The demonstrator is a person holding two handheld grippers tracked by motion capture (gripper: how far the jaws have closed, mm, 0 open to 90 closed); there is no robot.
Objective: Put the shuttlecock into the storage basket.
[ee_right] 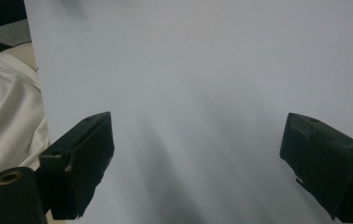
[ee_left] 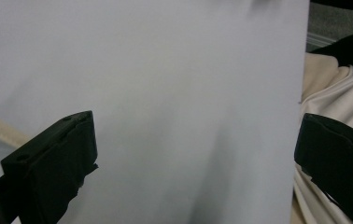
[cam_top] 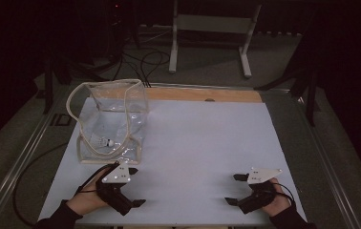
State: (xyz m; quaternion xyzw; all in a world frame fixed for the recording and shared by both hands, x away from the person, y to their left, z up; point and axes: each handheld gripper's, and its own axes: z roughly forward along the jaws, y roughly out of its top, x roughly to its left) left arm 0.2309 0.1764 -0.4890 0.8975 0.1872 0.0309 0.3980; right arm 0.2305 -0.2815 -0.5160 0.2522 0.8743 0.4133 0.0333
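One clear plastic bag, standing open on the white table. One small white item inside the bag; identity unclear. Two handheld grippers: left gripper, right gripper. One white metal stand beyond the table.

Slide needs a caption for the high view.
Both open grippers, left gripper and right gripper, rest near a clear bag on the white table.

A clear plastic bag stands open at the far left of the white counter, with a small white object inside on its bottom. The left hand-held gripper rests just in front of the bag, jaws apart. The right hand-held gripper lies well apart near the right corner, jaws spread, empty.
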